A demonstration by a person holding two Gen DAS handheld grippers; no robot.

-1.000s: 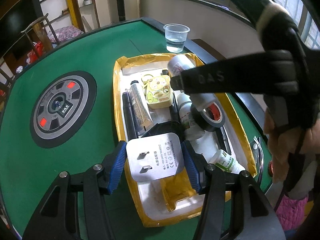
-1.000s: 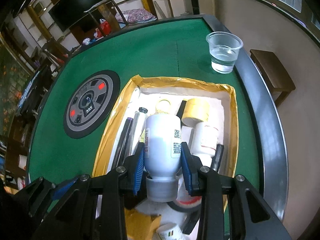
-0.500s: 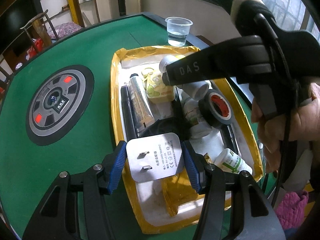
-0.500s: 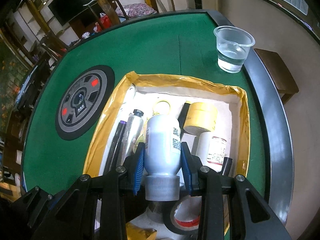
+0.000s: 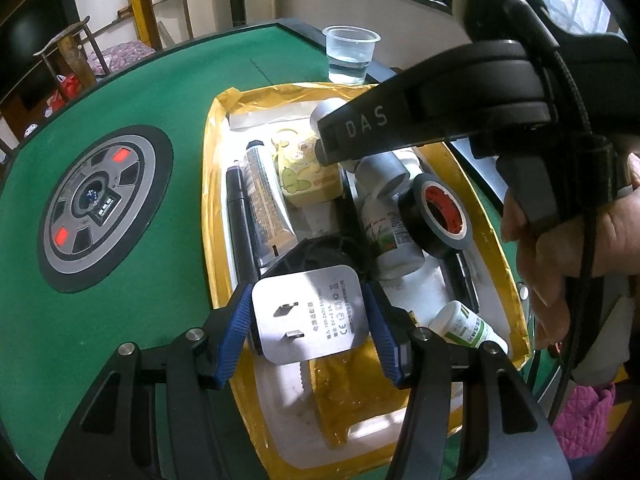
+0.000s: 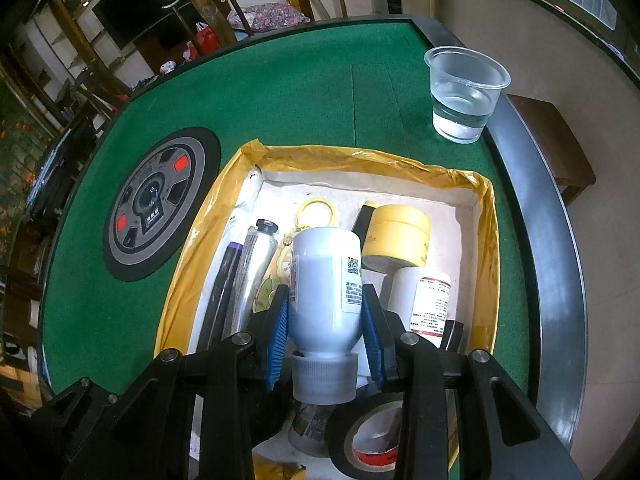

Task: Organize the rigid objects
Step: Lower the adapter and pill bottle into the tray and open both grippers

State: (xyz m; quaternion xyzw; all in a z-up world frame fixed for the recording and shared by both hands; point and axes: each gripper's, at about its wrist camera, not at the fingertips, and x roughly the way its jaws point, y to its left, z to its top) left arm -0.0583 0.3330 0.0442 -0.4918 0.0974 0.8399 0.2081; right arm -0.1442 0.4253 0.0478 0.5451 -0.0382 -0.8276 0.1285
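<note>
Ribbed blue jaws pinch a flat white charger (image 5: 310, 314) and smooth bottle (image 6: 325, 290).

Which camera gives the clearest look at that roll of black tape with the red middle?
The left wrist view: the black tape roll lies whole in the tray, red core facing the camera. The right wrist view catches only part of it at the bottom edge, behind the right tool.
</note>
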